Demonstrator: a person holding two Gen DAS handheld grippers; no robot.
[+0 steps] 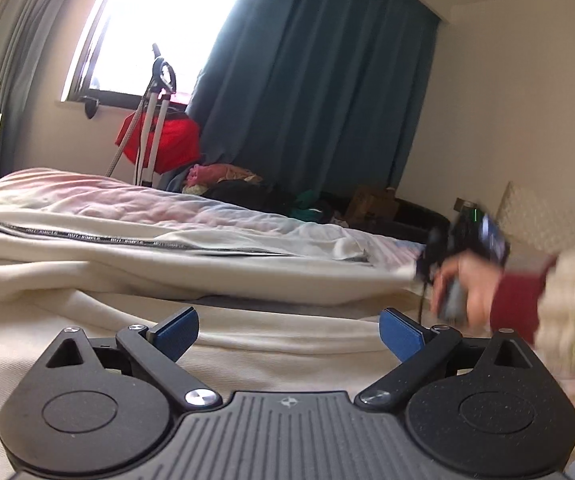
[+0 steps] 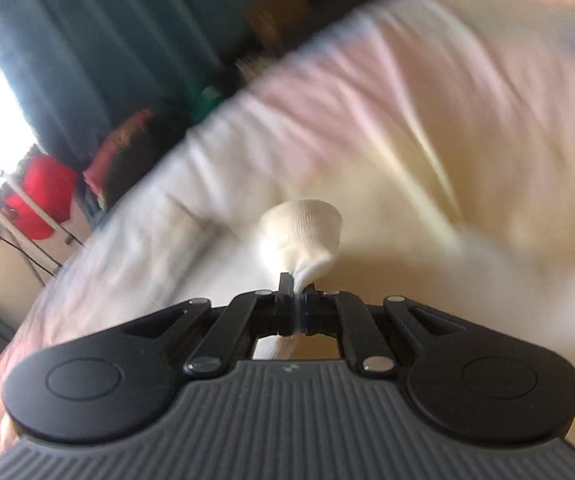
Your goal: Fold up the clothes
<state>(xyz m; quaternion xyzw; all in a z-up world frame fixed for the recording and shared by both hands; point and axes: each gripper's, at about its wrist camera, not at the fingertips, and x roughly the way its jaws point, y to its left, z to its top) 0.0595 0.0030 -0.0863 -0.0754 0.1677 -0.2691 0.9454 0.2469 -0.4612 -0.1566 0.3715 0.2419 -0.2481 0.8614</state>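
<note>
At the bottom of the left wrist view, left gripper [image 1: 289, 334]: blue-padded fingers [image 1: 177, 334] spreading wide apart, grasping nothing, hovering low over the cream garment [image 1: 87, 344] that is filling the lower frame.

Lower centre of the right wrist view, right gripper [image 2: 295, 304]: fingers pinching tight on a bunched fold of the same cream garment [image 2: 301, 236], a white knit tuft bulging up just past the tips; rest of this view smearing with blur.

Right middle of the left wrist view, right hand [image 1: 471, 288]: wrapping the handle of the other gripper, red cuff and pale knit sleeve [image 1: 567, 300] trailing to the frame edge.

Middle band, bedding [image 1: 127, 208]: pale pink-and-white cover lying rumpled beyond the garment, a dark zip line running across it.

Upper centre, clothes pile [image 1: 231, 180] sitting behind the bed; red bag [image 1: 175, 144] hanging on a white stand; teal curtain [image 1: 311, 80] hanging beside the bright window [image 1: 159, 24].
</note>
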